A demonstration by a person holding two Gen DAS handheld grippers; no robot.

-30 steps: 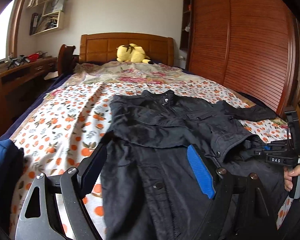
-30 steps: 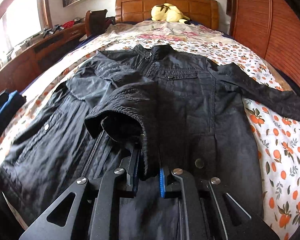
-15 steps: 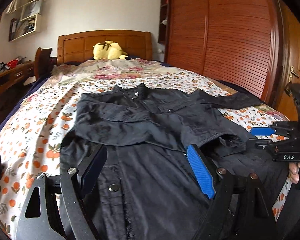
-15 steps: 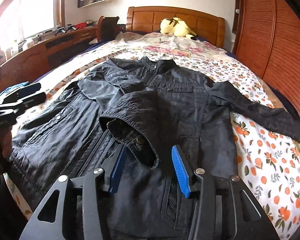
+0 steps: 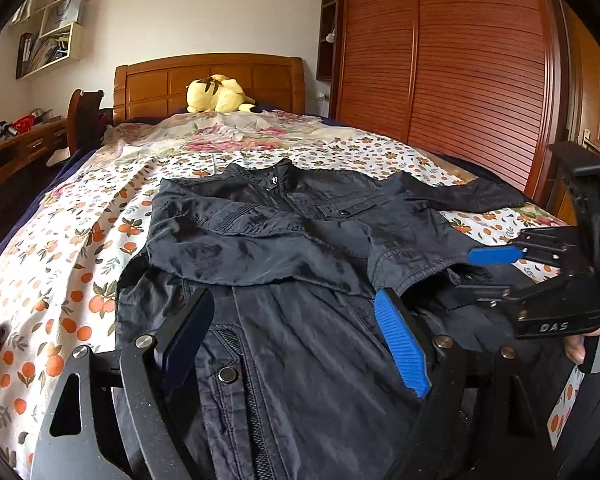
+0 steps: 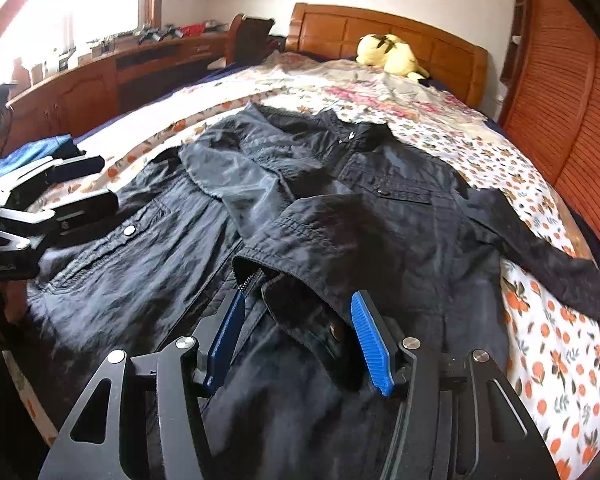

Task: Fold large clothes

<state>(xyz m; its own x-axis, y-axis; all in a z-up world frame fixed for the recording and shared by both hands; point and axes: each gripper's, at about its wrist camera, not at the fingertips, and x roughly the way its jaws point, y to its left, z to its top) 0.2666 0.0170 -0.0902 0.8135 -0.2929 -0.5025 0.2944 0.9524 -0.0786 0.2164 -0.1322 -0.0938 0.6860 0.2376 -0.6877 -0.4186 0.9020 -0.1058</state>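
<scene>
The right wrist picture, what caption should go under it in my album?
Right claw opening over the cuff of a black jacket spread on an orange-print bed.

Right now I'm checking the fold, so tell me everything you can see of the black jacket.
The black jacket lies face up on the bed, collar toward the headboard. The fabric looks thin and slightly shiny, with snaps, chest pockets and a zipper. One sleeve is folded across the front, its cuff just beyond the opening right gripper, untouched. The other sleeve stretches sideways.
</scene>
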